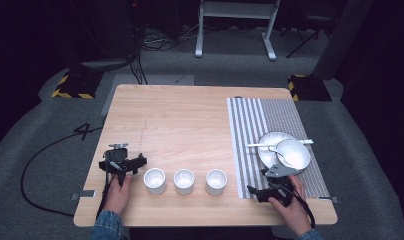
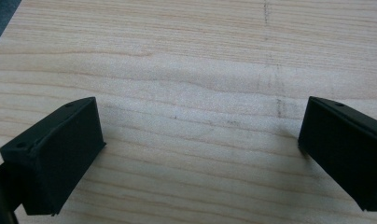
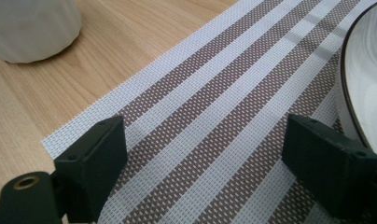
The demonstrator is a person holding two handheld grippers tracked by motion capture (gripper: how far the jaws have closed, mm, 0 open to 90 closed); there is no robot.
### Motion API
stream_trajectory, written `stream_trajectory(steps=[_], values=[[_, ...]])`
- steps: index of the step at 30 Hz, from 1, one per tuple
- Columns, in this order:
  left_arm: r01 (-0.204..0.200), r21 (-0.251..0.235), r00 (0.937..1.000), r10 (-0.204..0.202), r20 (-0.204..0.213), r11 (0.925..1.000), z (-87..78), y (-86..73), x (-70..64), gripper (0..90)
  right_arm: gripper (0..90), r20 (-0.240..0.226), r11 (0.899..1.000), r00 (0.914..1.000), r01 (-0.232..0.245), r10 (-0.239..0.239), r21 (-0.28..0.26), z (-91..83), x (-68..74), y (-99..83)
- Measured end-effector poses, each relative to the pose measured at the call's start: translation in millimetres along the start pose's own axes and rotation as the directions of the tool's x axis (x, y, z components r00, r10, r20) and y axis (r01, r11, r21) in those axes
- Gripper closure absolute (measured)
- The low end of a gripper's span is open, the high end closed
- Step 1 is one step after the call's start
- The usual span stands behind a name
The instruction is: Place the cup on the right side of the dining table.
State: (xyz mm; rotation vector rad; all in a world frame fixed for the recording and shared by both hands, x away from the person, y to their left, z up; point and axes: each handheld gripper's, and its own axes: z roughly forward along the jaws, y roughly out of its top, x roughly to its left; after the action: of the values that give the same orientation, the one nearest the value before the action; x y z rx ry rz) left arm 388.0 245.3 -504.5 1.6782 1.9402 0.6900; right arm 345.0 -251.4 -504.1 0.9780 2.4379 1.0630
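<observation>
1. At the near edge of the desk [image 1: 190, 115], the person's left hand [image 1: 117, 192] holds the left gripper [image 1: 121, 164] at the left end, and the right hand [image 1: 290, 205] holds the right gripper [image 1: 270, 189] at the right end.
2. In the left gripper view, the fingers [image 2: 56, 154] of the left gripper are spread wide apart. Between them there is bare light wood with some faint pencil marks, and they hold nothing.
3. In the right gripper view, the fingers [image 3: 95, 161] of the right gripper are also spread wide and hold nothing. They hang over the near left part of the striped placemat [image 3: 214, 116].
4. Between the two grippers, three white cups stand upright in one row, parallel to the near edge: the left cup [image 1: 154, 180], the middle cup [image 1: 184, 181] and the right cup [image 1: 216, 181]. They are apart from each other. The left cup is just beside the left gripper, and the right cup is near the left border of the placemat.
5. In the right gripper view, the right cup [image 3: 32, 28] shows at the upper left, standing on the wood and not on the placemat.
6. Just behind the right gripper, on the placemat, lies a white plate [image 1: 266, 150] with a dark rim. A white bowl [image 1: 293, 153] rests on it, tilted, and a white spoon [image 1: 270, 144] lies across the plate.
7. In the right gripper view, the plate rim [image 3: 359, 79] is close to the right finger; whether they touch I cannot tell.
8. The placemat reaches to the far right part of the desk, and the far left part of the desk is plain wood.
</observation>
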Motion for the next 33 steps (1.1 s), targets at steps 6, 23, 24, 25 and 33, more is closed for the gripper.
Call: stream_trajectory(steps=[6,23,24,25,33], values=[[0.0,0.0,1.0,0.0,0.0,1.0,0.0,0.0,0.0,0.1,14.0,0.0,1.0,1.0,0.0,0.0,0.0,0.0,0.0,0.0],[0.0,0.0,1.0,0.0,0.0,1.0,0.0,0.1,0.0,0.1,14.8,0.007,1.0,0.9999,-0.013,0.013,0.006,-0.5,1.1,0.5],[0.0,0.0,1.0,0.0,0.0,1.0,0.0,0.1,0.0,0.1,16.9,0.003,1.0,0.9999,-0.014,0.014,0.012,-1.3,1.4,1.3],[0.0,0.0,1.0,0.0,0.0,1.0,0.0,0.1,0.0,0.1,17.8,-0.005,1.0,0.9999,-0.013,0.013,0.012,-2.0,1.5,2.4],[0.0,0.0,1.0,0.0,0.0,1.0,0.0,0.1,0.0,0.1,18.5,-0.018,1.0,0.9998,0.009,-0.009,0.009,-18.1,7.7,19.1]])
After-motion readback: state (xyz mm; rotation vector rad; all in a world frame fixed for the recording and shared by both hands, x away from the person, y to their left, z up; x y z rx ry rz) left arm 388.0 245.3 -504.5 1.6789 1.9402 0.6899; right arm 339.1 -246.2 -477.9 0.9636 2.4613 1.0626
